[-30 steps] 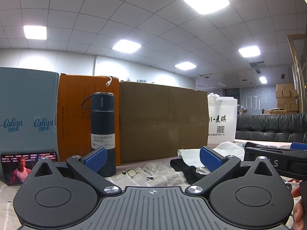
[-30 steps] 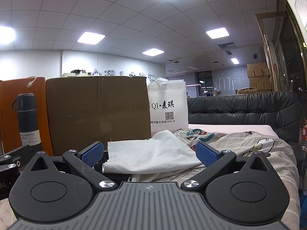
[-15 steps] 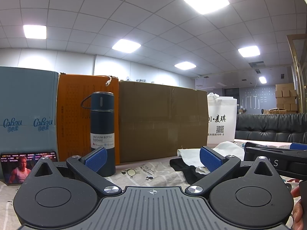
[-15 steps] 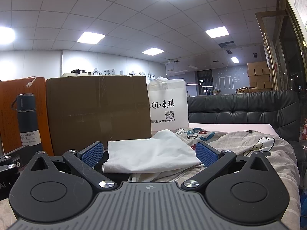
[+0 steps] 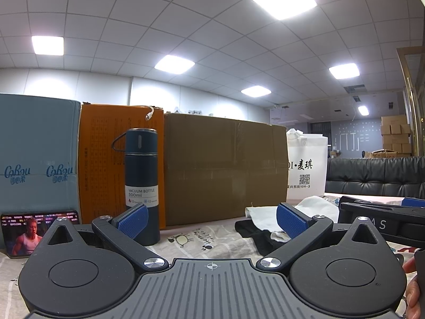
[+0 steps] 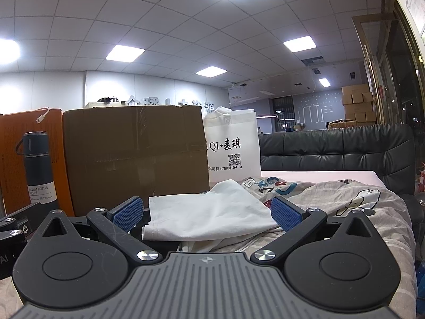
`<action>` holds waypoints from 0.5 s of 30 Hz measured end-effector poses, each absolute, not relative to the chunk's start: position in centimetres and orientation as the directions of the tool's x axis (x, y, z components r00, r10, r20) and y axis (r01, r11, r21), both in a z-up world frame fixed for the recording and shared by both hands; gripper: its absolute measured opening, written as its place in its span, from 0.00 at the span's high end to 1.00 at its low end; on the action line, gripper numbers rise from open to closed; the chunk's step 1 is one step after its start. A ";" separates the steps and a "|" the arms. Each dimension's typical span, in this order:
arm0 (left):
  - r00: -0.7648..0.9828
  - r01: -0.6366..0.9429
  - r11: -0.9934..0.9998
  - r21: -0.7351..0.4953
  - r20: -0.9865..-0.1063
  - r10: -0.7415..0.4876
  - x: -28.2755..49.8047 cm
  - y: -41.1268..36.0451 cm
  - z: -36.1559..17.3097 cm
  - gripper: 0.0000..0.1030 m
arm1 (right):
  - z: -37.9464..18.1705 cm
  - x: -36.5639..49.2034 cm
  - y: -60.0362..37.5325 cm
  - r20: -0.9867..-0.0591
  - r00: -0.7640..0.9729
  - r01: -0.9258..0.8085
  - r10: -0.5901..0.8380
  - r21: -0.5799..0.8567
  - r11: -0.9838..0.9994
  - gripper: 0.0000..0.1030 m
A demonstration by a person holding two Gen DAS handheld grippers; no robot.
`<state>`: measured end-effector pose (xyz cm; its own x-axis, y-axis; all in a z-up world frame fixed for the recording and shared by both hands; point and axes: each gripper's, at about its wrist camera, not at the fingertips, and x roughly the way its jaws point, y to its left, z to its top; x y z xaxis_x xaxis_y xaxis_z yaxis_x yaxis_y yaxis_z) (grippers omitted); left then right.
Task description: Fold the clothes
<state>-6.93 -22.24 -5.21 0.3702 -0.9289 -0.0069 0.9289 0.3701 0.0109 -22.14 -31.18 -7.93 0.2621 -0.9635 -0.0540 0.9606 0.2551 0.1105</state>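
Nothing moved since last frame. Left gripper (image 5: 211, 219) spread wide, empty, vacuum bottle (image 5: 141, 183) just behind its left pad. White garment (image 6: 209, 218) on black cloth (image 5: 252, 232), ahead of right gripper (image 6: 207, 212), also spread, empty.

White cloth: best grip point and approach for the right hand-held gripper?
Take the white cloth at its near hemmed corner, which lifts slightly off the bedding. Approach low and straight ahead; the right hand-held gripper already faces it, jaws open. Probably pinch only the top layer.
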 end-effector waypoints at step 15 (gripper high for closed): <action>0.371 0.929 0.371 0.006 -0.012 -0.929 -6.9 -22.3 -5.2 0.00 | -7.9 -22.1 -31.3 -0.060 0.265 0.960 -0.962 0.108 0.257 0.00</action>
